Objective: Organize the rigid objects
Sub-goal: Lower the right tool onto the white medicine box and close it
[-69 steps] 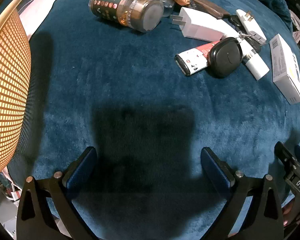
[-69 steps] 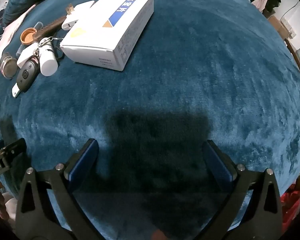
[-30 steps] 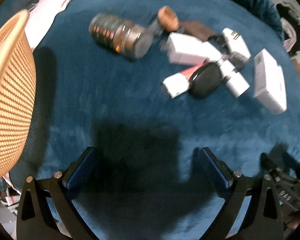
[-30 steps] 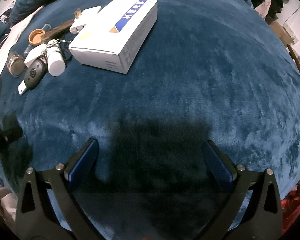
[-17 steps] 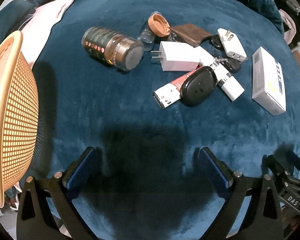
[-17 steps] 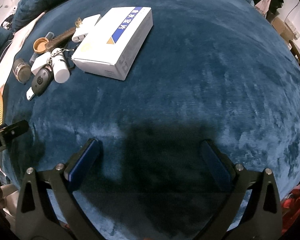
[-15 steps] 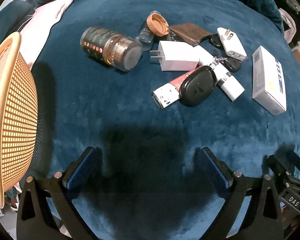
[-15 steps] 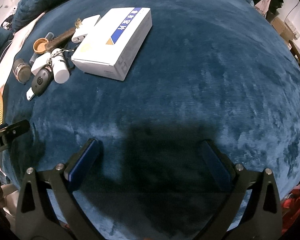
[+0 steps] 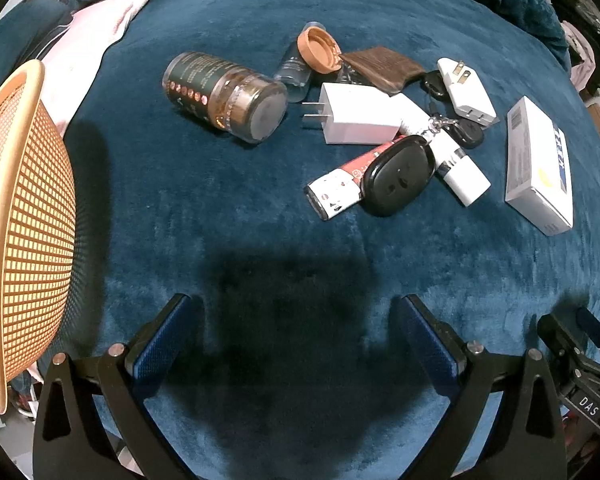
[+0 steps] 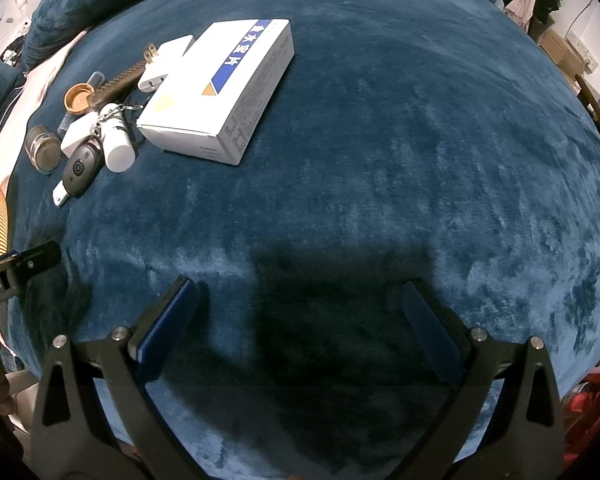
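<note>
Two hand-held grippers hover with jaws spread wide and nothing between them over a blue plush blanket: the left hand-held gripper and the right hand-held gripper. From left to right in the left wrist view, an orange mesh basket stands at the edge, then a dark jar lies on its side, then a cluster of a white charger, a red-and-white tube and a black key fob resting on that tube. A white box lies flat farthest right, apart from the cluster.
</note>
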`<act>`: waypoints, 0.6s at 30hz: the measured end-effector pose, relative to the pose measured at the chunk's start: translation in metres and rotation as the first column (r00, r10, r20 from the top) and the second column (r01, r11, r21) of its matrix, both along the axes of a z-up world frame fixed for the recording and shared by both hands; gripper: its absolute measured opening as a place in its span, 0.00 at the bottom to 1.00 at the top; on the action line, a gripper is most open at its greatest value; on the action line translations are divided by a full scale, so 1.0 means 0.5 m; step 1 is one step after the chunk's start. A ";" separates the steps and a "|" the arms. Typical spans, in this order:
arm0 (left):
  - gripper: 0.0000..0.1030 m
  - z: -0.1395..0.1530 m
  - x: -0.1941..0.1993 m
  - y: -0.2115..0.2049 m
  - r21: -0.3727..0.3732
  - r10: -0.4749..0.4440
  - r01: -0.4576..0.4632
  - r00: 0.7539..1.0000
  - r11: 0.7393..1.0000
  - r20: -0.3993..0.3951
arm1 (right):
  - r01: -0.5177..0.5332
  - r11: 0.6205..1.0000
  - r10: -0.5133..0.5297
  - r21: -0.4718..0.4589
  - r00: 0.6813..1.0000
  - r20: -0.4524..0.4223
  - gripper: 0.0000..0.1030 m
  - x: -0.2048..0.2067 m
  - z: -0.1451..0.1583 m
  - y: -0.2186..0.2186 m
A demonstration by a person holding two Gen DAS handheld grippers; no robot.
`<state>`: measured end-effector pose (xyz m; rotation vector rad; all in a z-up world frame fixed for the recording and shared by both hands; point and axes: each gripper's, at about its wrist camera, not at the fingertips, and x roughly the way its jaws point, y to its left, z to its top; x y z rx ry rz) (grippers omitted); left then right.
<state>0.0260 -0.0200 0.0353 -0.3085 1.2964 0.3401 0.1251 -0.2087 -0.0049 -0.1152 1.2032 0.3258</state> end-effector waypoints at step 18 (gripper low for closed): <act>0.99 0.057 0.039 0.050 -0.022 0.005 -0.002 0.990 1.000 0.144 | 0.057 0.990 -0.069 0.130 0.993 0.092 1.00 0.131 0.142 0.061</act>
